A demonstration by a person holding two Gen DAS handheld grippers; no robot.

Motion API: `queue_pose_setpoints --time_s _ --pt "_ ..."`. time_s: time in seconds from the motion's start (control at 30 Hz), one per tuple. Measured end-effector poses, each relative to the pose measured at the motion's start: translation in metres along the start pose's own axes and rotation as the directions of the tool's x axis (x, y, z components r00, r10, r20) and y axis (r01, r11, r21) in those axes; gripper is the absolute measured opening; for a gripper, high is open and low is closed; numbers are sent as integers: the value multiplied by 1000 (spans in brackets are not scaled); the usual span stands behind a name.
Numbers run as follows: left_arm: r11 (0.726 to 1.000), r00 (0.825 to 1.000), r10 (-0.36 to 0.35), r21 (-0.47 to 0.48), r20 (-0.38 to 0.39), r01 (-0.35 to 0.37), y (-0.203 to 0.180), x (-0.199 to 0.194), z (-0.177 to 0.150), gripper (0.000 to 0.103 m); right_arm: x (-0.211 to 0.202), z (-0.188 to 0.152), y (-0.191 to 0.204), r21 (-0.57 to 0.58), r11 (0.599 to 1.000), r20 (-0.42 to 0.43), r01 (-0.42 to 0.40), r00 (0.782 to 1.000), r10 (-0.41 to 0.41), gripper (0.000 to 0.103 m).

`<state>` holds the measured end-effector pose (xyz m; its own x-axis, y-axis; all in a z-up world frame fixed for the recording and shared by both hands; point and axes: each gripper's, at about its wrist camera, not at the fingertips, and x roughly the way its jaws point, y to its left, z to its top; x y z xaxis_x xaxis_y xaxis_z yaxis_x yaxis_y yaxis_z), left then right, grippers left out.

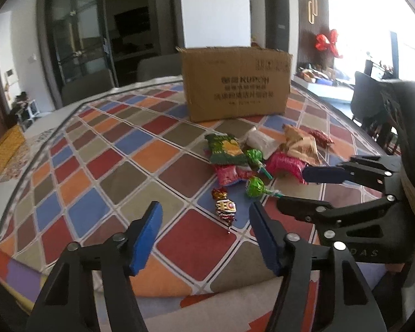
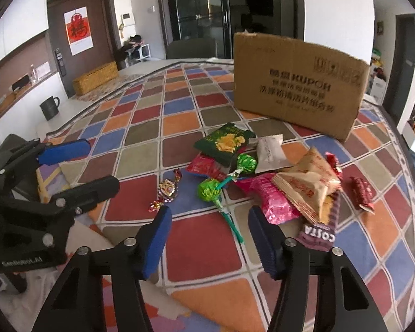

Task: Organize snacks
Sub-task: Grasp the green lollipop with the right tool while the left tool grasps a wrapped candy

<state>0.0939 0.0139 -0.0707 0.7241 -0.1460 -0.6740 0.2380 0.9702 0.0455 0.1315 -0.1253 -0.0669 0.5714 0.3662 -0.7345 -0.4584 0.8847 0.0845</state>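
Big cardboard box (image 2: 298, 83) sits at the back of the checkered tablecloth (image 2: 152, 127), snack pile (image 2: 262, 171) just in front of it. Left gripper (image 1: 204, 238) and right gripper (image 2: 207, 238) both hover wide open near the pile, holding nothing. Lollipop (image 2: 210, 191) lies closest.

Black claw (image 1: 204, 236), blue pads (image 1: 146, 238)

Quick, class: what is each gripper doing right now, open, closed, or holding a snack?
Left gripper: open, holding nothing, above the tablecloth near the wrapped candy.
Right gripper: open, holding nothing, just short of the green lollipop.
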Motion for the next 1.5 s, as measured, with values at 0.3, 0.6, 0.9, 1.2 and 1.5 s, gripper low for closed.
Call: queue_pose_setpoints --time_s 0.3,0.6,0.9,1.2,1.5 --pt "995 993 -99 -2 -67 100 1 37 0 54 32 8 -4 4 998 -56 -66 996 66 43" --pt "990 985 -138 -34 -107 135 3 60 0 43 48 14 -11 16 996 -83 -88 993 89 38" --pt "985 977 -167 -72 -133 159 6 70 -2 21 59 17 -9 12 994 -95 -105 990 106 33" --pt "985 982 -146 -109 -116 134 12 63 0 21 57 16 -4 12 993 -85 -115 990 116 26" --pt "989 993 -108 -104 -53 102 7 29 12 21 28 16 -1 32 992 -21 -126 992 127 26"
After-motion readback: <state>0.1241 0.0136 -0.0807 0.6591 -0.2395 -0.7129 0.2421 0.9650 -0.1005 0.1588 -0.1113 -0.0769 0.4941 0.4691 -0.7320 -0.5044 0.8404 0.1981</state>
